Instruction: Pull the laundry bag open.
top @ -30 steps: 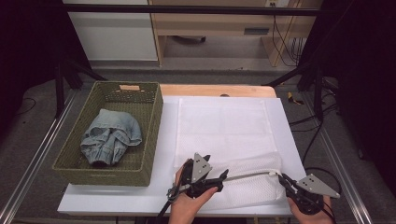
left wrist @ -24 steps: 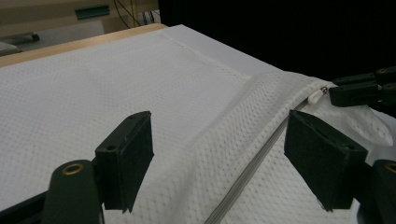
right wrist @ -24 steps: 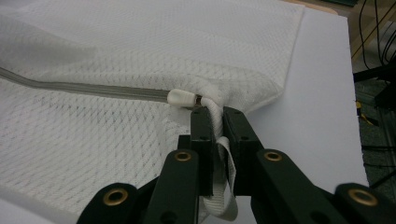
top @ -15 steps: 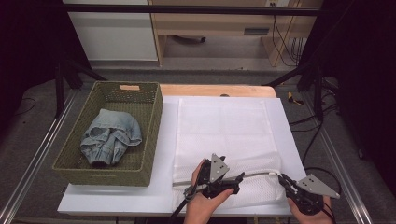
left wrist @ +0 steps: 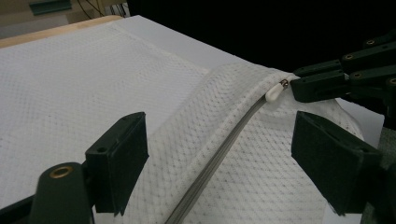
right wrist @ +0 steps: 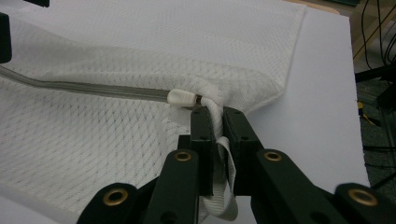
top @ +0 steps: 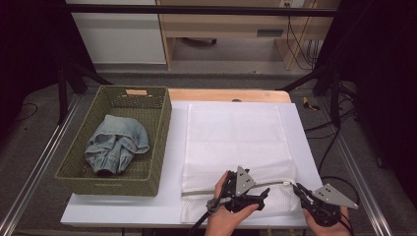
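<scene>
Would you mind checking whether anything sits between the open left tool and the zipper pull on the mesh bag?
Nothing visible does. The left tool is open astride the zipper line, and only bare mesh bag lies up to the zipper pull.

White tabletop [top: 305, 142]: woven basket [top: 160, 142] left, mesh laundry bag [top: 236, 137] flat centre.

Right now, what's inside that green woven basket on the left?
Inside the green woven basket lies one crumpled piece of faded blue denim clothing, bunched toward the middle. The basket floor around it looks bare. Whatever sits beneath the denim is covered, so I cannot tell.
</scene>
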`<action>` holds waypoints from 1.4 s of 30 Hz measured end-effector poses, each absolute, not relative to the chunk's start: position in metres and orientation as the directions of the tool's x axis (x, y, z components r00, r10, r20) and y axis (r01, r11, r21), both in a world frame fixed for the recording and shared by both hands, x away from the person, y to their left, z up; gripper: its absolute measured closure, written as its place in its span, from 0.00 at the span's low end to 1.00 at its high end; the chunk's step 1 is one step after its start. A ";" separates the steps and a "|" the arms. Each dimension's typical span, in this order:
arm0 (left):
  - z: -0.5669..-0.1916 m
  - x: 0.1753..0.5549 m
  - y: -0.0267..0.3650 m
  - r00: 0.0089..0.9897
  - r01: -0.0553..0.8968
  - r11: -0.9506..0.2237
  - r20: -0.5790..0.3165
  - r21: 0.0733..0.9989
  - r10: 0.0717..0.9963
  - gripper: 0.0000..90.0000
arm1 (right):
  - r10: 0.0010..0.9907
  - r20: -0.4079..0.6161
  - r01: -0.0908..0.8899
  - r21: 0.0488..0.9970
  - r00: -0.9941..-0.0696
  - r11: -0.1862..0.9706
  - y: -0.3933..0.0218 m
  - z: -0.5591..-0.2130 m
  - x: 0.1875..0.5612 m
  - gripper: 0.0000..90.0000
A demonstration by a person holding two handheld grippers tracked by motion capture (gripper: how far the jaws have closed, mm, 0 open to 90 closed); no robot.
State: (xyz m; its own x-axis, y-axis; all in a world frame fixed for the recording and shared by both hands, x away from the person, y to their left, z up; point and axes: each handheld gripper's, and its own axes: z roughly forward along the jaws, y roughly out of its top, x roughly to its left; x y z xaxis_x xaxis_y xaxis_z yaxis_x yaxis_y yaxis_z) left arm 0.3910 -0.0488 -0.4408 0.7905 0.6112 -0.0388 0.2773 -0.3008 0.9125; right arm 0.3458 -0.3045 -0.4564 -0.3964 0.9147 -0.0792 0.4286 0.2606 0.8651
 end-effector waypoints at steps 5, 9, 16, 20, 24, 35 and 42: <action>-0.442 0.390 -0.054 0.796 0.274 -0.309 -0.034 0.911 0.604 0.20 | 0.914 -0.084 0.424 0.866 -0.397 0.265 -0.305 -0.457 0.346 0.93; -0.443 0.389 -0.058 0.804 0.264 -0.318 -0.026 0.911 0.594 0.20 | 0.914 -0.080 0.427 0.866 -0.398 0.261 -0.305 -0.457 0.346 0.93; -0.443 0.387 -0.067 0.821 0.245 -0.340 -0.008 0.908 0.570 0.24 | 0.914 -0.072 0.428 0.867 -0.398 0.255 -0.305 -0.456 0.345 0.93; -0.444 0.387 -0.071 0.823 0.243 -0.344 -0.006 0.907 0.568 0.26 | 0.914 -0.074 0.426 0.868 -0.398 0.256 -0.306 -0.456 0.345 0.93; -0.446 0.387 -0.077 0.833 0.234 -0.363 0.007 0.902 0.554 0.34 | 0.914 -0.075 0.426 0.868 -0.399 0.257 -0.305 -0.456 0.345 0.93; -0.447 0.390 -0.096 0.870 0.193 -0.414 0.040 0.889 0.491 0.69 | 0.913 -0.072 0.419 0.872 -0.402 0.253 -0.305 -0.454 0.344 0.93; -0.451 0.397 -0.107 0.881 0.195 -0.445 0.044 0.874 0.471 0.80 | 0.911 -0.076 0.410 0.876 -0.405 0.255 -0.305 -0.453 0.342 0.93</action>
State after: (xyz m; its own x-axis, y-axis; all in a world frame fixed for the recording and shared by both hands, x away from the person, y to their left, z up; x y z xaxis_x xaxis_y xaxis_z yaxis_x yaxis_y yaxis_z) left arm 0.3974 -0.1070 -0.4509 0.8809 0.4713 0.0437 0.1945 -0.4446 0.8743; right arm 0.3424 -0.3045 -0.4533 -0.4052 0.9111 -0.0757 0.4097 0.2550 0.8758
